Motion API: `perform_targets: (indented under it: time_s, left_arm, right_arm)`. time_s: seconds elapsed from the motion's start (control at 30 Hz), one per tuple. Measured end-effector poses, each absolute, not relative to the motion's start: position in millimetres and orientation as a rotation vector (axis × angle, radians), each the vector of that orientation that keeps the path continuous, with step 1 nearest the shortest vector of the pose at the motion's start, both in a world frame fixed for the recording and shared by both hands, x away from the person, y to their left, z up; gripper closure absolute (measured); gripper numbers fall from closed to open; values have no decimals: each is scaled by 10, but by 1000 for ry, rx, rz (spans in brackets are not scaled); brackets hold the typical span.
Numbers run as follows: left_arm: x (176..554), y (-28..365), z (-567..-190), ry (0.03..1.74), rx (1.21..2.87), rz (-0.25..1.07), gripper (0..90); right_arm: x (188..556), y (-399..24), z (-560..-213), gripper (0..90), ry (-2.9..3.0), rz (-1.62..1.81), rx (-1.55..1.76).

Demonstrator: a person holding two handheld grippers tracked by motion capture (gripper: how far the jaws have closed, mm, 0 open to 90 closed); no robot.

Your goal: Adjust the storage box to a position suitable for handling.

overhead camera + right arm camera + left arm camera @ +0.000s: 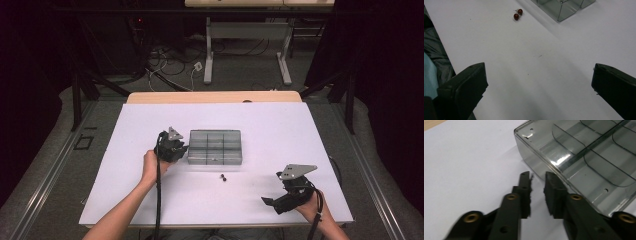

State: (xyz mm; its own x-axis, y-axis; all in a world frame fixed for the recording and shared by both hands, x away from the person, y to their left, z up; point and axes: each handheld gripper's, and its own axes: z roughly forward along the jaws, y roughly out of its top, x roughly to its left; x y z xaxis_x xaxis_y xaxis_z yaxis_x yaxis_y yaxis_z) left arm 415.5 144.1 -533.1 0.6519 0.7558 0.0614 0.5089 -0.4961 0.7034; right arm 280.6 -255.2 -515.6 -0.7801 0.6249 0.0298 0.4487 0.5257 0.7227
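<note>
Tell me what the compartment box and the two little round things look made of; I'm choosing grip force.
Compartment box: looks like smoky clear hard plastic, glossy, with the dividers visible through it. Round things: dark red, shiny beads, possibly glass or plastic; too small to tell.

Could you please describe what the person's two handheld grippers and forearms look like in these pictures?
Both grippers are black. The left gripper and right gripper each carry a grey three-cornered plate on top and trail a black cable. In the left gripper view, the black jaws show brass-coloured rivets and rough dark pads. The forearms are bare, with no sleeves showing.
</note>
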Motion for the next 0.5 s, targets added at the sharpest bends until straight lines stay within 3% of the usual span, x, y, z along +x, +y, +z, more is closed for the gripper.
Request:
perform_targets:
  time_s: [0.07,0.5]
  left_arm:
    - [4121,1476,-5296,989,2193,485,619]
    - [3916,1580,-5147,1007,2223,472,242]
  right_arm:
    - [2807,-2553,-5156,0,2534,1099,907]
    - [2799,-2559,-5151,0,2531,1102,916]
